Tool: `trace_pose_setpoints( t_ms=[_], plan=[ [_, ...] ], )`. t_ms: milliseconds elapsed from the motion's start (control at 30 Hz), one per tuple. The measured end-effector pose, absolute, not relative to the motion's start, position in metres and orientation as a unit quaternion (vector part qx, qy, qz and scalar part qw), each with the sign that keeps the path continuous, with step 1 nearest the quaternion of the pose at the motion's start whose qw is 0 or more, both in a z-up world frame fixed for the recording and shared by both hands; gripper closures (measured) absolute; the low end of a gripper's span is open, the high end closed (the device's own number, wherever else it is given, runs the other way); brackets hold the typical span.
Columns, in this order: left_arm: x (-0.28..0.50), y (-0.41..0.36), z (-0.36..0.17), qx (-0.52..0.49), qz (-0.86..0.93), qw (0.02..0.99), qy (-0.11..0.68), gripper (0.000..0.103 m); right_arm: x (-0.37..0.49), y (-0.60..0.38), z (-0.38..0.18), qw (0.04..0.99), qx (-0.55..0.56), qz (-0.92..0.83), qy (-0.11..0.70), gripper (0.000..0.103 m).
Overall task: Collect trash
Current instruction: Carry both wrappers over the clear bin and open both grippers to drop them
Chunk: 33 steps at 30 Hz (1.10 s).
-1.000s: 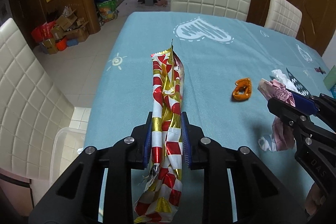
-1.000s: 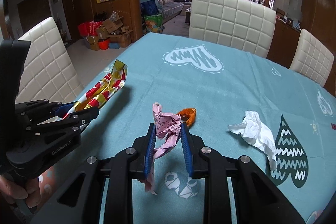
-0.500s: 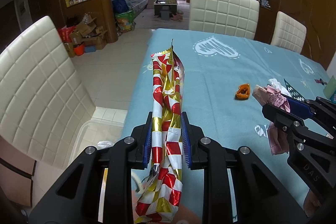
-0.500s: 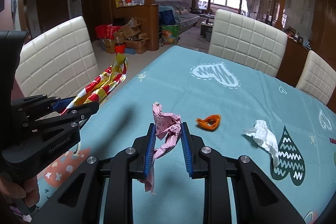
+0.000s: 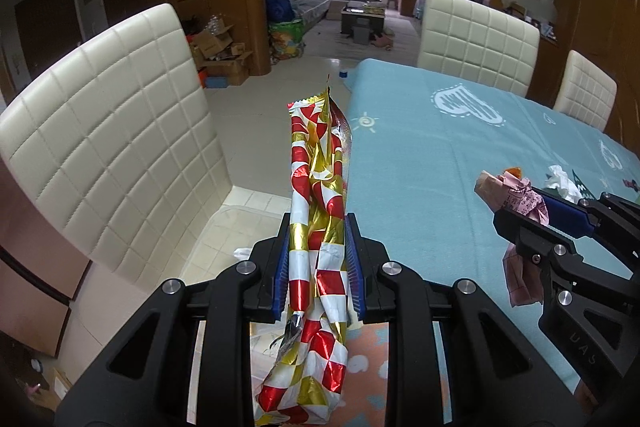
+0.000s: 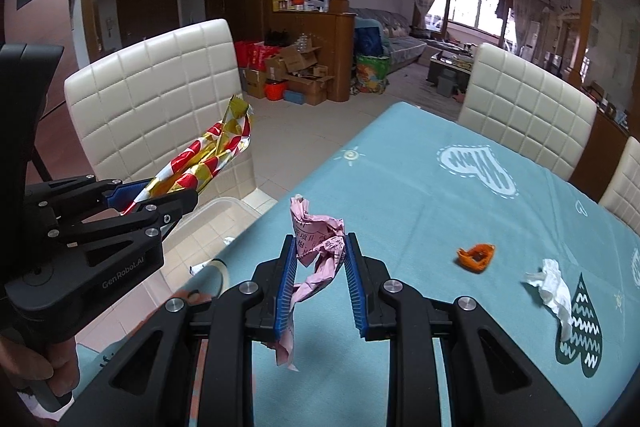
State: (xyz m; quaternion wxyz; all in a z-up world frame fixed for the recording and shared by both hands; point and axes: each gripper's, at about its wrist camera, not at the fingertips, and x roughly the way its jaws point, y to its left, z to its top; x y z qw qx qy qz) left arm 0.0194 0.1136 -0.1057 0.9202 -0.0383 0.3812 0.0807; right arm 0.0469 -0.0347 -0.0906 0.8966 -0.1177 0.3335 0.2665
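Between the blue pads of the left gripper point(image 5: 319, 269) sits a long red, gold and white foil wrapper point(image 5: 318, 211), clamped around its middle so that its upper end sticks up past the fingertips and its crumpled lower end hangs toward the camera. Just beside it, the right gripper point(image 6: 320, 277) is clamped on a crumpled pink paper point(image 6: 318, 241) printed with dark characters, a loose strip of it dangling below the pads. Both grippers hover at the near corner of a table under a light blue tablecloth point(image 6: 420, 211) patterned with hearts and a small sun. Below the left gripper, on the tiled floor by the table edge, stands a clear plastic bin point(image 5: 236, 227), with a bit of white scrap showing inside it. On the cloth further out lie an orange peel-like scrap point(image 6: 476, 257) and, near it to the right, a crumpled white tissue point(image 6: 552, 283), the two apart from each other. A cream quilted chair point(image 5: 108, 139) stands to the left of the table, and two more cream chairs point(image 5: 476, 39) stand at its far side. Beyond them are cardboard boxes point(image 6: 296, 67) stacked against a wooden divider, then a sofa and a bright window.
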Motion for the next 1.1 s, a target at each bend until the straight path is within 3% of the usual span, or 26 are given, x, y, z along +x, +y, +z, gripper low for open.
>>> trace_pose_setpoints(
  t_ms=[1100],
  plan=[
    [0.031,0.229,-0.132,-0.065,0.159,0.903,0.395,0.075,0.089,0.091,-0.113,0.865,-0.137,0.334,0.347,0.077]
  ],
)
